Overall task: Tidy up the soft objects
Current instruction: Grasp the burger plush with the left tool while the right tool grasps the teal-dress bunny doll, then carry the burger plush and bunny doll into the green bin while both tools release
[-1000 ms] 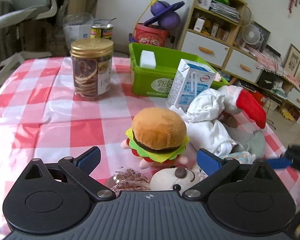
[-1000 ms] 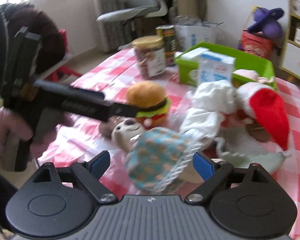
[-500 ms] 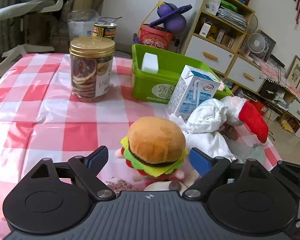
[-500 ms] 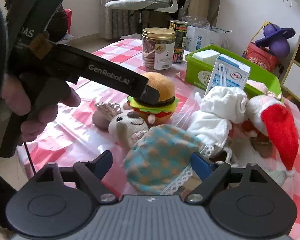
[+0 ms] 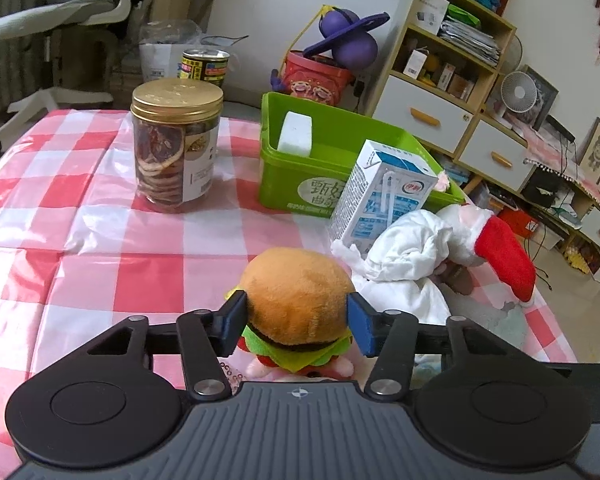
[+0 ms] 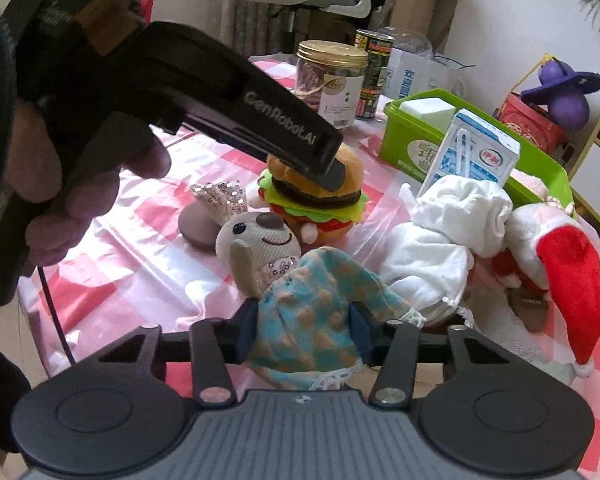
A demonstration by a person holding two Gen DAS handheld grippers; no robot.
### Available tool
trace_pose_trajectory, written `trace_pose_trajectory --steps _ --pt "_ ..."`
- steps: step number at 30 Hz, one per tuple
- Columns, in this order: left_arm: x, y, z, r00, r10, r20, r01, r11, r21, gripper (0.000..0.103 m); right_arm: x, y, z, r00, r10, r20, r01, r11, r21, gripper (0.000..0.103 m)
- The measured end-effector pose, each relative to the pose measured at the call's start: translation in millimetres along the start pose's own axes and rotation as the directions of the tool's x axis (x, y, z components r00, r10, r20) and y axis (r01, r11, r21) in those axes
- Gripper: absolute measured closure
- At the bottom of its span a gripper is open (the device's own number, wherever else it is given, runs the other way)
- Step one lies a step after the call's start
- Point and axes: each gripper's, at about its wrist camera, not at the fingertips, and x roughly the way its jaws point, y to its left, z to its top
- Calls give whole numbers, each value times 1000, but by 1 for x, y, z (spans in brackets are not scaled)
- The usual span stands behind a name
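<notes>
My left gripper (image 5: 296, 322) is shut on the bun of a plush hamburger (image 5: 296, 292) on the checked tablecloth; the hamburger also shows in the right wrist view (image 6: 316, 196) with the left gripper (image 6: 332, 168) on it. My right gripper (image 6: 305, 334) is shut on the blue-and-tan checked dress (image 6: 312, 312) of a grey plush mouse doll (image 6: 260, 240) lying near the table's front edge. A bunched white cloth (image 5: 408, 256) and a plush with a red Santa hat (image 6: 568, 272) lie to the right.
A green bin (image 5: 340, 140) holding a white sponge (image 5: 296, 136) stands at the back. A milk carton (image 5: 384, 196) stands in front of it. A gold-lidded jar (image 5: 176, 148) is at the back left. A shelf unit stands beyond the table.
My left gripper moved forward and closed on the hamburger. My right gripper closed on the doll's dress.
</notes>
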Motion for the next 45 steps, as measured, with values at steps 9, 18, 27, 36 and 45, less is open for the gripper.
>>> trace_pose_trajectory --steps 9,18,27,36,45 --pt "-12 9 9 1000 4 29 -3 999 -46 54 -10 -13 9 999 41 -2 -41 995 88 85" --pt "-24 18 17 998 7 65 -2 996 -86 54 -28 -30 16 998 55 32 -60 983 176 86" --pt "-41 27 28 992 36 125 -21 993 -118 55 -49 -51 21 996 21 83 -41 969 242 86" --pt "-50 22 36 985 55 165 -39 994 -100 55 -77 -85 31 984 -54 170 -10 934 357 86" --pt "-45 4 56 976 39 216 -6 989 -151 55 -100 -129 55 946 -165 280 3 866 499 86"
